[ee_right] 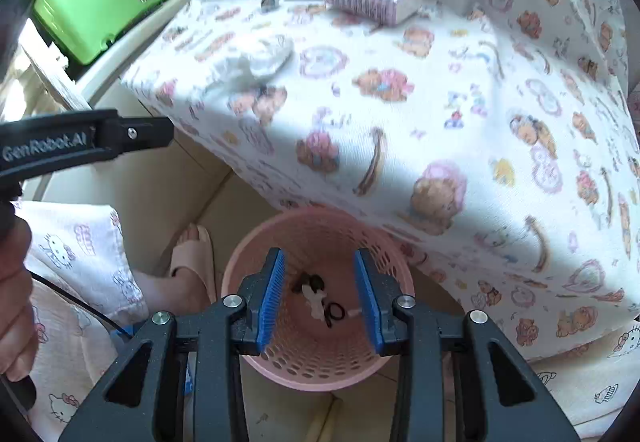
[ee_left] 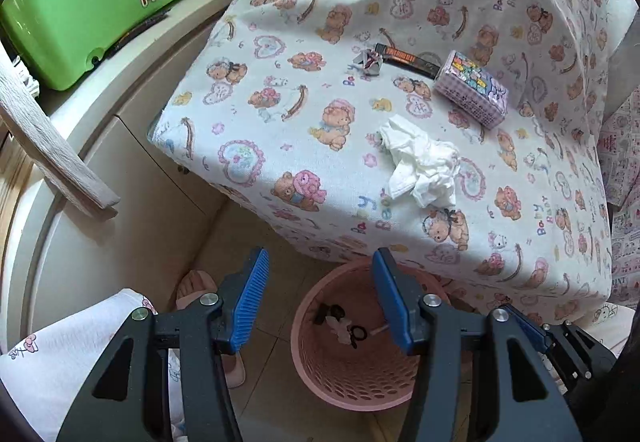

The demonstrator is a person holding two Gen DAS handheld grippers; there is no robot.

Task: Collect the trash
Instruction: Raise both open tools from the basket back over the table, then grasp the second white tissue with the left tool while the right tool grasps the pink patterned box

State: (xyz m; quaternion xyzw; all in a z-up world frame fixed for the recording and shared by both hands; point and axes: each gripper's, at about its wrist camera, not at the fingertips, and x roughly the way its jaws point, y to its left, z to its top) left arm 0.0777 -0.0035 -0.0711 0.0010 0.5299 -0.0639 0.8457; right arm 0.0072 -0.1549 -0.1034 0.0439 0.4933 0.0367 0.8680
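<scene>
Pink plastic, perforated all round, the basket [ee_left: 352, 354] stands on the floor against the hanging edge of the cloth-covered bench [ee_left: 400, 21], with a few dark and pale scraps already in its bottom. Both the left tongs [ee_left: 320, 306] and the right tongs [ee_right: 318, 296] hang above the basket, parted, with nothing between the pads. The crumpled white tissue [ee_left: 420, 165] lies on the bench beyond the basket, up and away from both tongs, just in from the edge; it has no clear long axis. Further from the basket sit a small foil wrapper [ee_left: 368, 61], a dark wrapper strip [ee_left: 404, 59] and a checked packet [ee_left: 472, 87]. Neither tongs looks clearly nearer the tissue, I judge. In the right wrist view it is blurred, and the basket's scraps are too small to identify.
</scene>
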